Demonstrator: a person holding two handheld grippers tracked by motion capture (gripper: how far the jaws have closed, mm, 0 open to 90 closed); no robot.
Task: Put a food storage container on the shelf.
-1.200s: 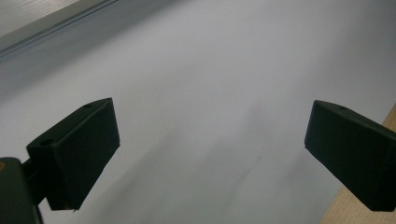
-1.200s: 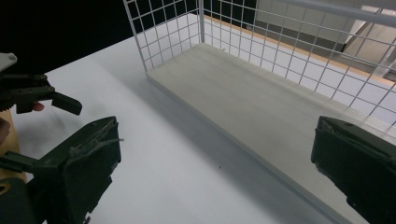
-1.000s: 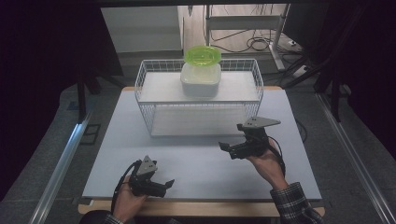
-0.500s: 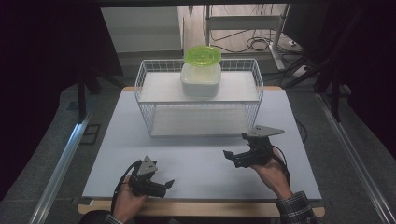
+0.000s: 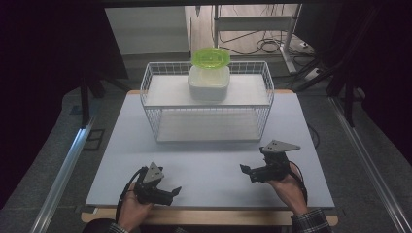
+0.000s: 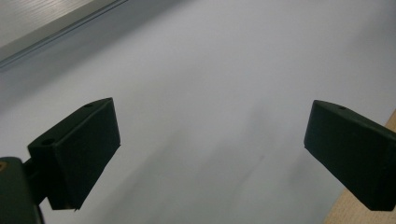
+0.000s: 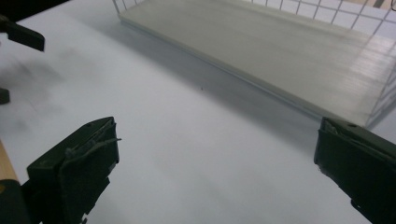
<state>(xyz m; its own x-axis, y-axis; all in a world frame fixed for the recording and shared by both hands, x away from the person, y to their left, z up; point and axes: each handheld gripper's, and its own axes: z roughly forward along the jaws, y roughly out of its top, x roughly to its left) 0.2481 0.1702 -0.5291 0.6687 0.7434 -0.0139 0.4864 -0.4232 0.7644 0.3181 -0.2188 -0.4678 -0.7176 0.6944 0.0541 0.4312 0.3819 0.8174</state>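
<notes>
both grippers agape over table

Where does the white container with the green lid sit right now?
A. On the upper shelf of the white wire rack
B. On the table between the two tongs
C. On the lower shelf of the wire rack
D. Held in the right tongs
A: in the high view the white container with its green lid rests on the upper shelf of the white wire rack, far from both open tongs.

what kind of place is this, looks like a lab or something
Probably a lab or workshop bench set up for recording handling tasks: a bare white table, a wire rack holding a lidded container, and loose cables on the floor behind.
</notes>
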